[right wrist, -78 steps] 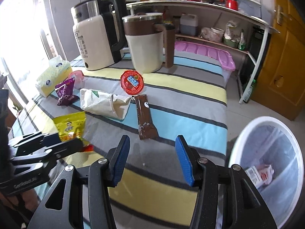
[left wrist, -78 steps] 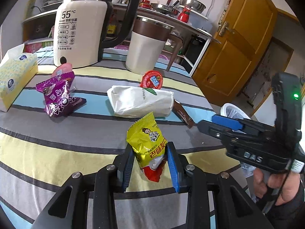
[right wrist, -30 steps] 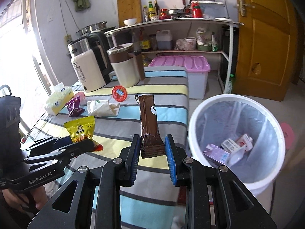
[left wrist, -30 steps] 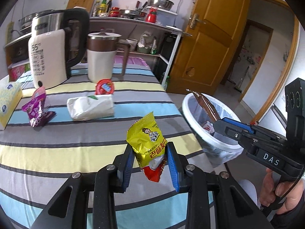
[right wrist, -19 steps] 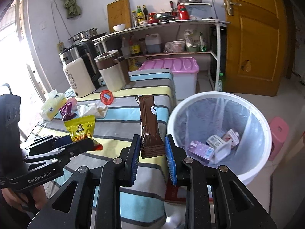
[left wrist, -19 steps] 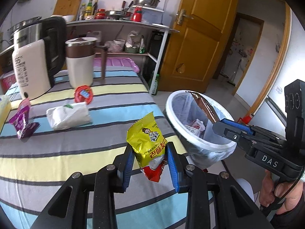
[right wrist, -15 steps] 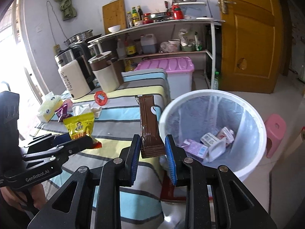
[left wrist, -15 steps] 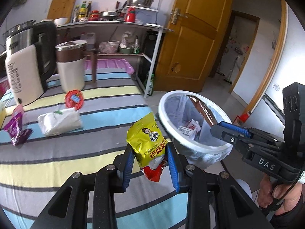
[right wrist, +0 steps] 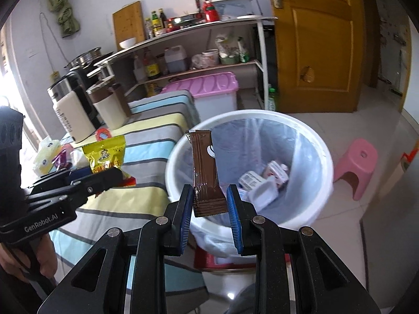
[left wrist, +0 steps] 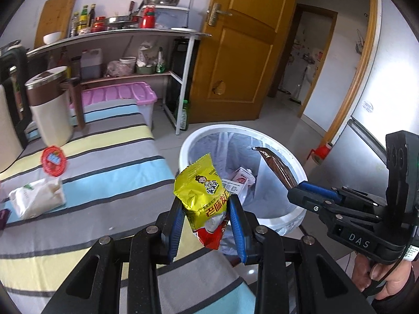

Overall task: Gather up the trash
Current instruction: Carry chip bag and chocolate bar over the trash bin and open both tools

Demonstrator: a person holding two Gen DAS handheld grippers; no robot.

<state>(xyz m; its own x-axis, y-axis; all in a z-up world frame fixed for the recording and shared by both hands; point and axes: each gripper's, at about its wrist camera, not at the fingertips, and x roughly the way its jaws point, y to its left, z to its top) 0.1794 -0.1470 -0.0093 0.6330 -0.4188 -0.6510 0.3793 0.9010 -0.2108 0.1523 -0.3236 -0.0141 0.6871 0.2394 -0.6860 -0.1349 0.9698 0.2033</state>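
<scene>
Brown wrapper (right wrist: 206,172) between right claw (right wrist: 209,210) pads

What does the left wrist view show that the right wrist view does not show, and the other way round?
Only the left wrist view shows the white crumpled paper bag lying on the striped tablecloth and the open doorway beside the wooden door.

Only the right wrist view shows the pink plastic stool on the floor and the green cloth hanging on the wall.

Both show the white lined trash bin, the yellow snack packet in the left tongs, and the brown wrapper bar in the right tongs.
</scene>
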